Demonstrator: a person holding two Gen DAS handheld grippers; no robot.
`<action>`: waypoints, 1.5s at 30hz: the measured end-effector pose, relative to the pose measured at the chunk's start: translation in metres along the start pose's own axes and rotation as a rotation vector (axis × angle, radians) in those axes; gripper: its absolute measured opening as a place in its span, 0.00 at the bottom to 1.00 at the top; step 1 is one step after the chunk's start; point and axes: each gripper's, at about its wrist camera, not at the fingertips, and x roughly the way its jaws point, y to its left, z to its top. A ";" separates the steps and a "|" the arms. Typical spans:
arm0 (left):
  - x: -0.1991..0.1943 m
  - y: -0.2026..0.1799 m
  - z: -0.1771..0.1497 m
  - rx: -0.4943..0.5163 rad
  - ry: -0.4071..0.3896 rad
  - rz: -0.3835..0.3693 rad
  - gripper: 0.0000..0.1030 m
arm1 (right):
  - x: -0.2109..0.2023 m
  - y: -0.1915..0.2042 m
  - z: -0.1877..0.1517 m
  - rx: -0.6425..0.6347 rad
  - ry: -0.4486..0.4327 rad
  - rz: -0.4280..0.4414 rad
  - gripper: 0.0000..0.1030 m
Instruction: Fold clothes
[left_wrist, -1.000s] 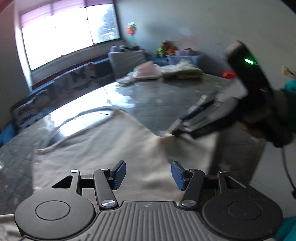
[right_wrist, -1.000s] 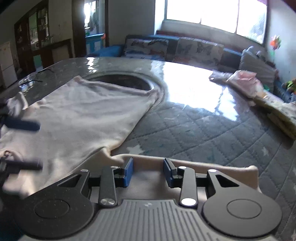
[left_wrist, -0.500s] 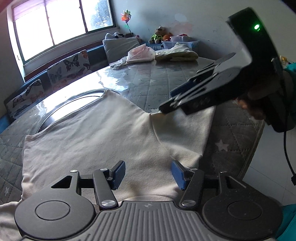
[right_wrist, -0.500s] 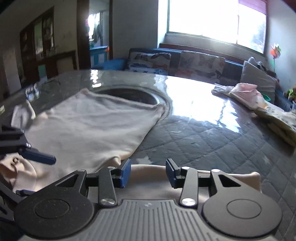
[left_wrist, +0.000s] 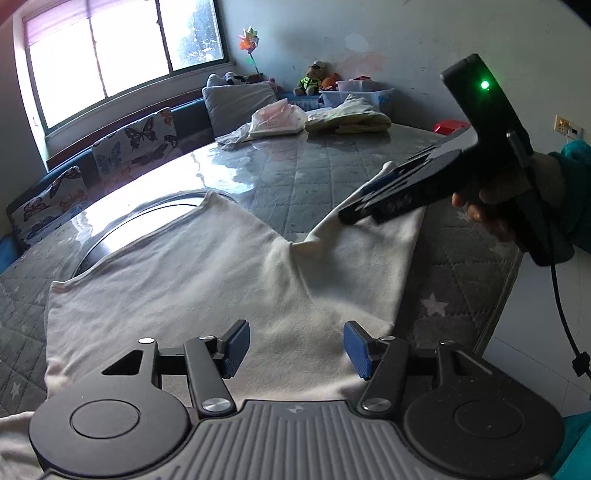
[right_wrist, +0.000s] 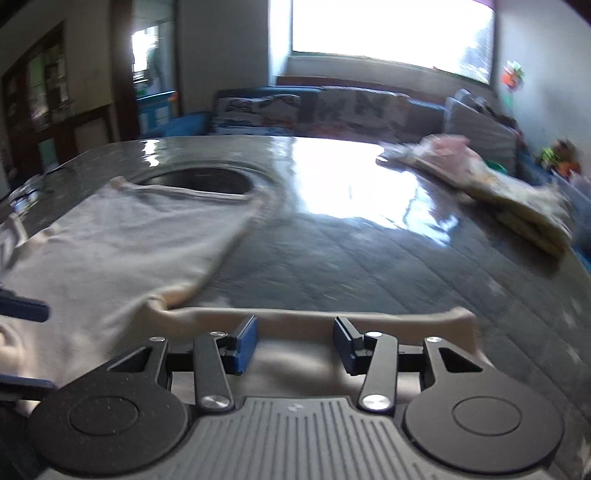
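Observation:
A cream t-shirt (left_wrist: 192, 280) lies spread flat on the grey quilted table (left_wrist: 325, 173). My left gripper (left_wrist: 295, 349) is open and empty, hovering over the shirt near its collar end. My right gripper (left_wrist: 354, 210) shows in the left wrist view above the shirt's right sleeve (left_wrist: 369, 258). In the right wrist view the right gripper (right_wrist: 294, 345) is open, with the sleeve (right_wrist: 325, 319) lying under and ahead of its blue pads. The shirt body (right_wrist: 122, 251) stretches to the left there.
Folded clothes and a plastic bag (left_wrist: 280, 120) sit at the table's far end, also seen in the right wrist view (right_wrist: 517, 199). A round dark inset (right_wrist: 199, 181) lies under the shirt's hem. The table edge (left_wrist: 498, 302) drops off on the right. A sofa (left_wrist: 110, 155) runs under the window.
The right gripper has lifted off the sleeve and drawn back to the right, its jaws wider. The left gripper has risen slightly over the shirt. The shirt lies still.

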 end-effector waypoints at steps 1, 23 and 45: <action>0.002 -0.001 0.000 0.001 0.004 -0.002 0.58 | -0.001 -0.009 -0.001 0.020 -0.002 -0.013 0.44; 0.000 0.008 0.002 -0.007 -0.008 -0.004 0.63 | -0.047 -0.061 -0.025 0.095 0.002 -0.210 0.49; -0.056 0.039 -0.046 -0.092 0.031 0.026 0.68 | -0.045 0.057 0.011 -0.269 -0.040 0.145 0.71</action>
